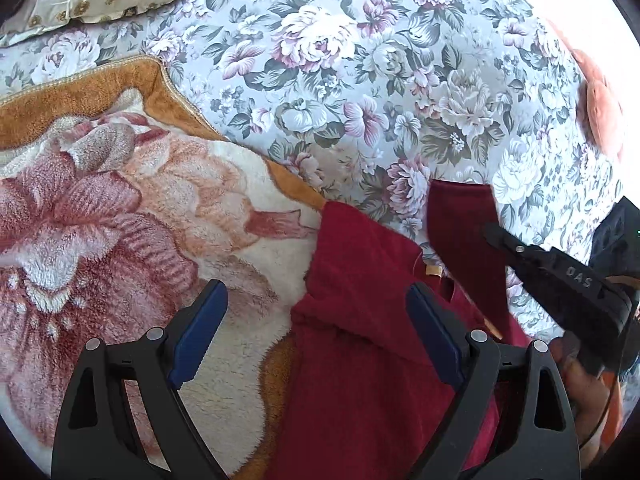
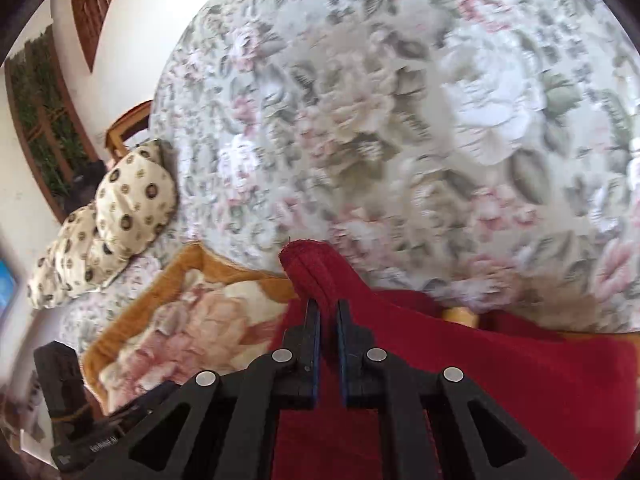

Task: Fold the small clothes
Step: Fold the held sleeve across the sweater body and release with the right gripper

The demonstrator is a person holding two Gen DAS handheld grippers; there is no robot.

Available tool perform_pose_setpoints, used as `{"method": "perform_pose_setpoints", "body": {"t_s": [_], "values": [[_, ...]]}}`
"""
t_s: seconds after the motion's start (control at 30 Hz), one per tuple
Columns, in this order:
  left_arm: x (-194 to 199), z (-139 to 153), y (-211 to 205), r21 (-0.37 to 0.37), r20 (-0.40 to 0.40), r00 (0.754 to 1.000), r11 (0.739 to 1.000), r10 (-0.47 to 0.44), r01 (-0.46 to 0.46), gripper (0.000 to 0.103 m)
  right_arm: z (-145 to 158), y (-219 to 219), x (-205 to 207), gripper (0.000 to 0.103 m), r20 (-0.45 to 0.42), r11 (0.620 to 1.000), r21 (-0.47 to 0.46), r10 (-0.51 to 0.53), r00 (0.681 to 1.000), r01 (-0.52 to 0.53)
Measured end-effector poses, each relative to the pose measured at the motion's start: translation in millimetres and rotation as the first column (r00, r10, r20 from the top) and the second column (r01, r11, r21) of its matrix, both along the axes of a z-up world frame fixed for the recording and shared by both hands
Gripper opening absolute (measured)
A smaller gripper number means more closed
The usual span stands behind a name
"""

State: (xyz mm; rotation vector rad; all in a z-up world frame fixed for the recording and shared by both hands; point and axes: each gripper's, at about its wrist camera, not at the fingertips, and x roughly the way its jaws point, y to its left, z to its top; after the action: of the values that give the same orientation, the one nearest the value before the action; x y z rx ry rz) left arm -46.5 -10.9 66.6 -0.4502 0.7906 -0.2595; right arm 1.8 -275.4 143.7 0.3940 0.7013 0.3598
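The dark red garment [image 1: 360, 340] lies on the bed with its long axis running away from the person, overlapping the plush flowered blanket [image 1: 120, 220]. The right gripper [image 2: 328, 312] is clenched on a raised fold of it. The left gripper [image 1: 316, 296] hovers spread wide above the cloth's blanket-side edge, grasping nothing. Only the right wrist view shows the window [image 2: 36, 120].

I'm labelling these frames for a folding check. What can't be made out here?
- Red garment: type and full outline unclear; cut off at the bottom edge, left gripper covers part.
- Tan tag: too small to read.
- Bedspread: motion-blurred in right wrist view.
- Right gripper: fingers hide the pinched fold.
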Motion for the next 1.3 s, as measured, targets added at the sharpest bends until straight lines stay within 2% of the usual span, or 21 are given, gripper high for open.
{"method": "perform_pose_setpoints", "body": {"t_s": [0.07, 0.17, 0.2, 0.27, 0.3, 0.37, 0.43, 0.5, 0.6, 0.67, 0.8, 0.9, 0.93, 0.97, 1.0, 1.03, 1.07, 1.13, 1.2, 1.23, 1.3], "values": [[5.2, -7.4, 2.0, -0.002, -0.024, 1.000, 1.000, 0.004, -0.004, 0.091, -28.3, 37.9, 13.3, 0.009, -0.081, 0.997, 0.024, 0.069, 0.994, -0.067], [11.1, -16.2, 2.7, -0.007, -0.054, 0.998, 1.000, 0.007, -0.008, 0.091, -81.1, 70.4, 27.0, 0.011, -0.287, 0.989, 0.014, 0.146, 0.947, -0.148], [12.2, -17.7, 3.1, -0.015, -0.058, 0.998, 1.000, 0.004, -0.005, 0.091, -83.4, 68.8, 23.4, 0.011, -0.291, 0.988, 0.018, 0.150, 0.945, -0.151], [12.7, -18.7, 3.5, -0.032, -0.055, 0.998, 0.999, 0.000, -0.002, 0.091, -67.6, 47.6, 8.7, 0.016, -0.231, 0.992, 0.012, 0.122, 0.965, -0.123], [12.5, -18.2, 2.9, -0.040, -0.049, 0.999, 0.999, -0.001, -0.001, 0.091, -51.1, 36.3, -1.1, 0.024, -0.197, 0.994, 0.011, 0.107, 0.975, -0.107], [11.9, -16.4, -0.3, -0.049, -0.035, 0.999, 0.999, -0.009, 0.007, 0.091, -22.5, -0.1, -26.5, 0.033, -0.147, 0.998, 0.012, 0.057, 0.987, -0.056], [11.5, -14.1, -5.9, -0.049, -0.021, 0.999, 0.998, -0.026, 0.025, 0.091, -5.8, -40.2, -51.1, 0.034, -0.137, 1.000, 0.013, 0.000, 0.991, 0.002], [13.4, -12.2, -13.0, -0.033, -0.011, 0.999, 0.999, -0.034, 0.034, 0.091, 4.4, -76.5, -72.0, 0.034, -0.145, 0.997, -0.034, -0.071, 0.987, 0.067], [27.2, -14.4, -27.7, 0.020, -0.039, 0.998, 0.999, -0.044, 0.045, 0.091, -2.1, -131.1, -97.1, 0.034, -0.176, 0.950, -0.201, -0.275, 0.945, 0.238], [38.0, -17.3, -35.3, 0.026, -0.061, 0.997, 0.998, -0.049, 0.051, 0.091, -16.1, -162.2, -104.2, 0.034, -0.220, 0.920, -0.231, -0.367, 0.904, 0.317], [66.0, -24.8, -54.6, 0.063, -0.100, 0.991, 0.994, -0.086, 0.092, 0.091, -52.0, -208.8, -103.5, 0.034, -0.328, 0.907, -0.178, -0.419, 0.846, 0.381], [78.7, -28.2, -64.8, 0.031, -0.110, 0.986, 0.991, -0.125, 0.129, 0.090, -78.2, -214.8, -88.4, 0.034, -0.388, 0.921, -0.043, -0.373, 0.843, 0.387], [81.1, -28.4, -69.8, 0.033, -0.101, 0.985, 0.989, -0.140, 0.144, 0.081, -84.3, -215.4, -81.8, 0.034, -0.396, 0.922, -0.006, -0.358, 0.845, 0.388], [84.0, -29.5, -78.7, 0.061, -0.104, 0.980, 0.983, -0.168, 0.175, 0.065, -88.1, -214.6, -75.9, 0.034, -0.397, 0.924, 0.004, -0.350, 0.849, 0.383], [87.0, -30.5, -87.8, 0.099, -0.117, 0.974, 0.973, -0.195, 0.206, 0.056, -88.9, -212.1, -70.6, 0.025, -0.380, 0.924, -0.011, -0.356, 0.854, 0.381], [89.4, -31.3, -97.1, 0.141, -0.130, 0.967, 0.961, -0.219, 0.237, 0.036, -87.0, -208.7, -70.1, 0.020, -0.355, 0.923, -0.036, -0.370, 0.858, 0.383], [90.4, -29.6, -102.6, 0.161, -0.128, 0.963, 0.953, -0.237, 0.256, 0.022, -80.0, -206.8, -69.7, 0.012, -0.318, 0.919, -0.062, -0.388, 0.865, 0.390], [89.9, -20.9, -104.3, 0.175, -0.087, 0.963, 0.947, -0.256, 0.267, 0.019, -59.6, -206.7, -77.6, 0.010, -0.216, 0.908, -0.088, -0.419, 0.882, 0.410], [86.8, -14.1, -102.8, 0.223, -0.027, 0.969, 0.944, -0.245, 0.244, 0.019, -47.3, -205.1, -82.8, 0.007, -0.113, 0.876, -0.175, -0.471, 0.875, 0.449], [87.5, -18.8, -104.1, 0.255, -0.039, 0.971, 0.937, -0.237, 0.239, 0.019, -50.5, -203.2, -77.4, 0.007, -0.105, 0.861, -0.233, -0.484, 0.869, 0.452], [90.1, -33.9, -103.9, 0.281, -0.095, 0.969, 0.927, -0.230, 0.247, 0.019, -66.6, -208.0, -68.5, 0.007, -0.197, 0.872, -0.252, -0.470, 0.860, 0.419]]}}
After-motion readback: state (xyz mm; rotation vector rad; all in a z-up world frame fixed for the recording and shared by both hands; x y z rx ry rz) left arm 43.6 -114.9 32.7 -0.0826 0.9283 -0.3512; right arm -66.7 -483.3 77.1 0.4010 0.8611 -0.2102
